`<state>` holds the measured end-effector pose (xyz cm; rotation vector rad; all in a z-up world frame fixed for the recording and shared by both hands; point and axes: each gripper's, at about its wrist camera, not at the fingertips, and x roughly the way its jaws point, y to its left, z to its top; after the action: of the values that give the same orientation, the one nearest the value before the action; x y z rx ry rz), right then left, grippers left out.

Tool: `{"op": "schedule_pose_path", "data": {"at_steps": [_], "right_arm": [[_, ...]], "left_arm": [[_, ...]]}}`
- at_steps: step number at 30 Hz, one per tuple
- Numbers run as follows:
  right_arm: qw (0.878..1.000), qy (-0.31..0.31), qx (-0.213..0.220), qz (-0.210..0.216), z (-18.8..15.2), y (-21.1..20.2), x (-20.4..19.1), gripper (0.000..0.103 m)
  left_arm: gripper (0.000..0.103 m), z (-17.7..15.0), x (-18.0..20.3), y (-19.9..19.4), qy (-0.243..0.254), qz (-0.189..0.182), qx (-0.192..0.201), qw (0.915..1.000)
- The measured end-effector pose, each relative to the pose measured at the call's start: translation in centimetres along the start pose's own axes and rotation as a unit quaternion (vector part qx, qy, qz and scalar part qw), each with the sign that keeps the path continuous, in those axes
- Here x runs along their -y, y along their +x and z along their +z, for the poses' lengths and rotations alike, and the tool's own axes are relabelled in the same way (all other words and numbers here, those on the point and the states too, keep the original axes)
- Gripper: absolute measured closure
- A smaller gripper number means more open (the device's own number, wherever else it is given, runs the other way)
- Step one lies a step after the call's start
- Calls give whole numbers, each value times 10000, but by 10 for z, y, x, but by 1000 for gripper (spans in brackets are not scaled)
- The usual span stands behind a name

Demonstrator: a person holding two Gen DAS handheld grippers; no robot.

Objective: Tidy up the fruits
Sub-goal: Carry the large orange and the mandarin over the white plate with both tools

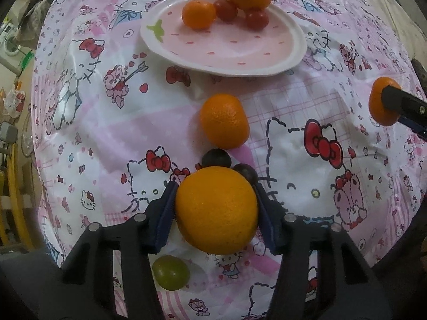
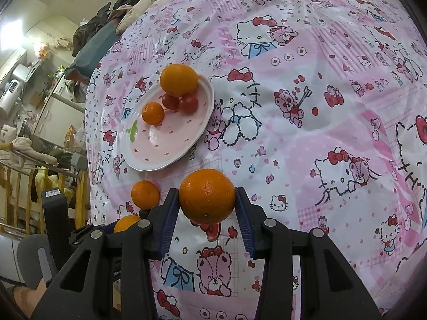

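Gripping a large round yellow-orange orange [image 1: 216, 209], the left gripper [image 1: 216, 208] has its blue pads pressed on both sides of the fruit above the pink cartoon-print cloth [image 1: 307, 138]. Just nearer lies a green grape [image 1: 170, 272]; just beyond, two dark grapes [image 1: 216, 158] and a small orange mandarin [image 1: 224, 120]. The right gripper [image 2: 207, 202] is clenched on another round orange [image 2: 206, 196]. Farthest, the pink strawberry-shaped plate [image 1: 280, 61] holds an orange, a mandarin and two red cherry tomatoes [image 1: 226, 10].

A lived-in home: cartoon bedsheet [image 2: 307, 138], heaped clothes [image 2: 112, 18], washing machine [image 1: 10, 42].
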<state>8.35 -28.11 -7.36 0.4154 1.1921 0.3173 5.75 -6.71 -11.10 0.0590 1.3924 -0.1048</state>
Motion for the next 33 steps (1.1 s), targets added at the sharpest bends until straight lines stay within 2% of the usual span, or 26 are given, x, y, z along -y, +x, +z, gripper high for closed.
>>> {"op": "schedule_pose_path", "data": {"at_steps": [4, 7, 16, 23, 30, 33], "right_arm": [[10000, 26, 6, -13, 1, 0, 1, 59], [10000, 39, 33, -39, 1, -1, 2, 59], [9999, 26, 104, -29, 2, -5, -1, 59], [9985, -3, 551, -23, 15, -25, -7, 59], [9949, -272, 959, 178, 28, -44, -25, 59], [9929, -375, 1094, 269, 33, -48, -31, 59]], "left_arm": [[53, -4, -7, -9, -118, -190, -3, 9997], [53, -7, -20, -30, -170, -326, 151, 9992], [53, 0, -38, -56, -389, -115, 793, 9960], [53, 6, -41, -76, -522, 51, 1423, 9884], [53, 21, -47, -94, -543, 106, 1718, 9836], [53, 31, -49, -100, -515, -18, 1707, 9840]]}}
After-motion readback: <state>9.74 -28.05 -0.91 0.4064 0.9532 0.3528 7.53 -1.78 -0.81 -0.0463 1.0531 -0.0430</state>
